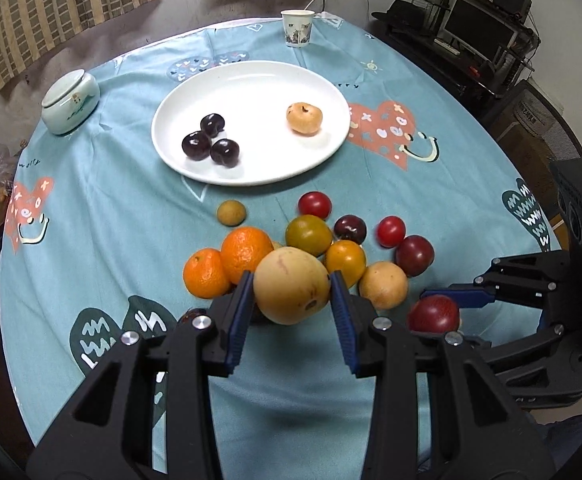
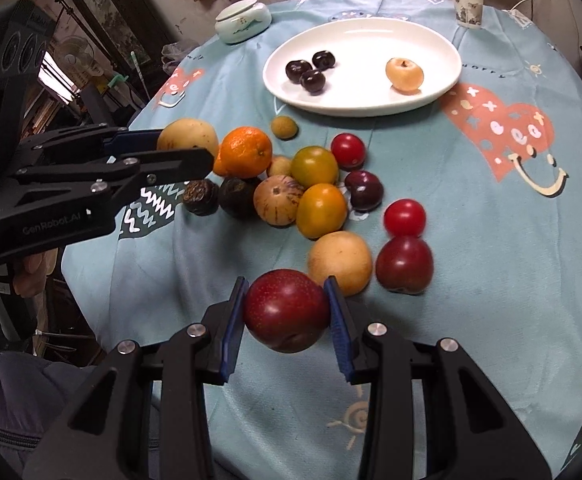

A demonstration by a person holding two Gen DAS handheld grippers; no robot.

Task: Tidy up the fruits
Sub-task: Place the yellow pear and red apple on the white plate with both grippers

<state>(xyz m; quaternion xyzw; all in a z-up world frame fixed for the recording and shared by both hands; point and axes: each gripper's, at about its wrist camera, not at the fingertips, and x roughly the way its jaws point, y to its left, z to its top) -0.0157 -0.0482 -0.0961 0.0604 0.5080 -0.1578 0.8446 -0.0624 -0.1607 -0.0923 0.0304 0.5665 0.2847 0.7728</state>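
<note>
My left gripper point(image 1: 291, 294) is shut on a large tan pear point(image 1: 291, 285), held just above the fruit pile; it also shows in the right wrist view point(image 2: 187, 138). My right gripper point(image 2: 287, 310) is shut on a red plum point(image 2: 287, 310), which also shows in the left wrist view point(image 1: 434, 314). The white plate point(image 1: 251, 80) holds three dark cherries point(image 1: 211, 140) and a small tan loquat point(image 1: 304, 118). Oranges point(image 1: 247, 252), tomatoes point(image 1: 314, 205) and other fruits lie in a pile on the tablecloth.
A lidded ceramic jar point(image 1: 71, 102) stands at the left of the round table, a paper cup point(image 1: 297, 28) at the far edge. A small longan point(image 1: 231, 213) lies between the pile and the plate. A desk with a monitor point(image 1: 479, 28) is beyond the table.
</note>
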